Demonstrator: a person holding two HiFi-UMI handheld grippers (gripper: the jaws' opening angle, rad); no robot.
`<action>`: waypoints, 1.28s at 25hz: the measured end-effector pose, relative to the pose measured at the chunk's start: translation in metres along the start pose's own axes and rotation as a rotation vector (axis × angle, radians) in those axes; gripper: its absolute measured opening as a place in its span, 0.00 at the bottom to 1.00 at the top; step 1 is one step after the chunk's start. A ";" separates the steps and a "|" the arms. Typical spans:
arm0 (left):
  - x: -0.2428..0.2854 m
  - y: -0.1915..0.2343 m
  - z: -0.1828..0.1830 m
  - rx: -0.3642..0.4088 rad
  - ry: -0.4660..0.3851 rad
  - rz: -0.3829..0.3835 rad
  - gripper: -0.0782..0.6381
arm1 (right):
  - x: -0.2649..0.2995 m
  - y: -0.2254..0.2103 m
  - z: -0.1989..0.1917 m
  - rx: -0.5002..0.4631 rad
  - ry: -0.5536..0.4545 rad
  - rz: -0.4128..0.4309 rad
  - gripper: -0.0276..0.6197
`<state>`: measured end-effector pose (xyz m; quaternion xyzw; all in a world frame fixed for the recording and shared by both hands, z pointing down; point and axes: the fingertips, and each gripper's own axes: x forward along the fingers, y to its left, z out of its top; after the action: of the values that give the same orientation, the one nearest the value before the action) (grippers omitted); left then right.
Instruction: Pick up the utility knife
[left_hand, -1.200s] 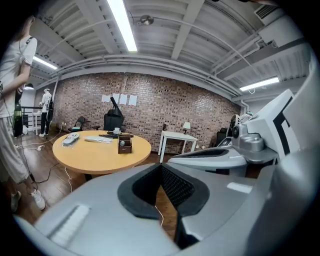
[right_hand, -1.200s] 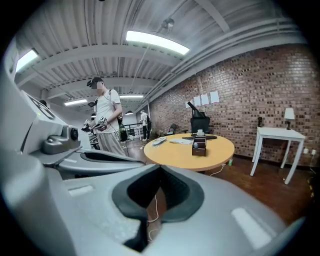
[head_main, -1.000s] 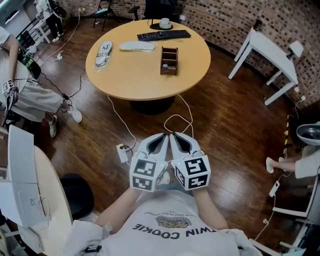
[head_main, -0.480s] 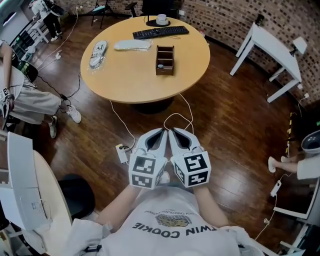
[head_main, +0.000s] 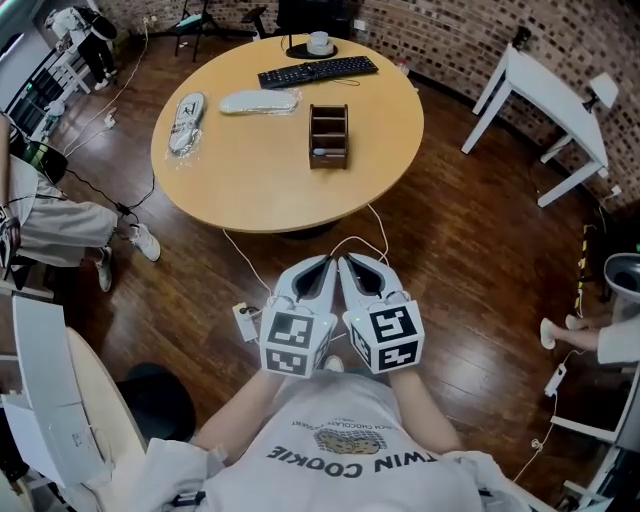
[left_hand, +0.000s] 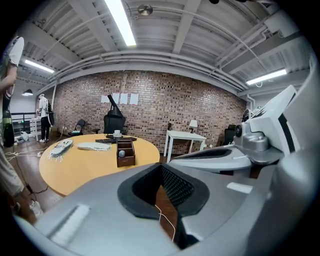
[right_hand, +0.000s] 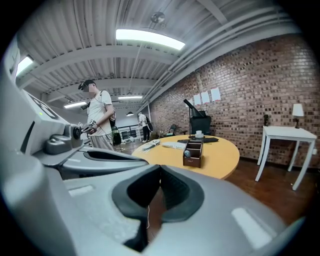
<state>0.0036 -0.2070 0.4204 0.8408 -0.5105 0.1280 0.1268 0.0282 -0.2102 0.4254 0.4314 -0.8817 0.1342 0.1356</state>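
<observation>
My left gripper (head_main: 325, 271) and right gripper (head_main: 349, 267) sit side by side, each with jaws pressed together on nothing. The round yellow wooden table (head_main: 270, 170) is at twelve o'clock, well apart. I cannot pick out the utility knife for certain; a grey clear-wrapped tool (head_main: 186, 109) lies at the table's ten o'clock edge.

Table (head_main: 260, 185) smooth wood; floor (head_main: 480, 260) glossy; left gripper (head_main: 322, 272) matt plastic.

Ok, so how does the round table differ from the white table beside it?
The round table has a tan circular top; the white table has a white rectangular one. The round table stands on one dark central base, the white table on slim white legs. The round table's top looks broader than the white table's. Both stand on the dark wood floor.
</observation>
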 end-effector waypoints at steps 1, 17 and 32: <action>0.008 0.005 0.003 -0.001 0.000 -0.006 0.12 | 0.008 -0.005 0.003 0.000 0.002 -0.007 0.05; 0.116 0.097 0.033 0.121 0.053 -0.147 0.12 | 0.128 -0.056 0.044 0.057 0.028 -0.085 0.05; 0.187 0.144 0.023 0.413 0.138 -0.266 0.15 | 0.176 -0.081 0.042 0.097 0.047 -0.178 0.05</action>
<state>-0.0396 -0.4343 0.4755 0.8978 -0.3485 0.2690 0.0028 -0.0164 -0.4009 0.4592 0.5107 -0.8290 0.1744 0.1466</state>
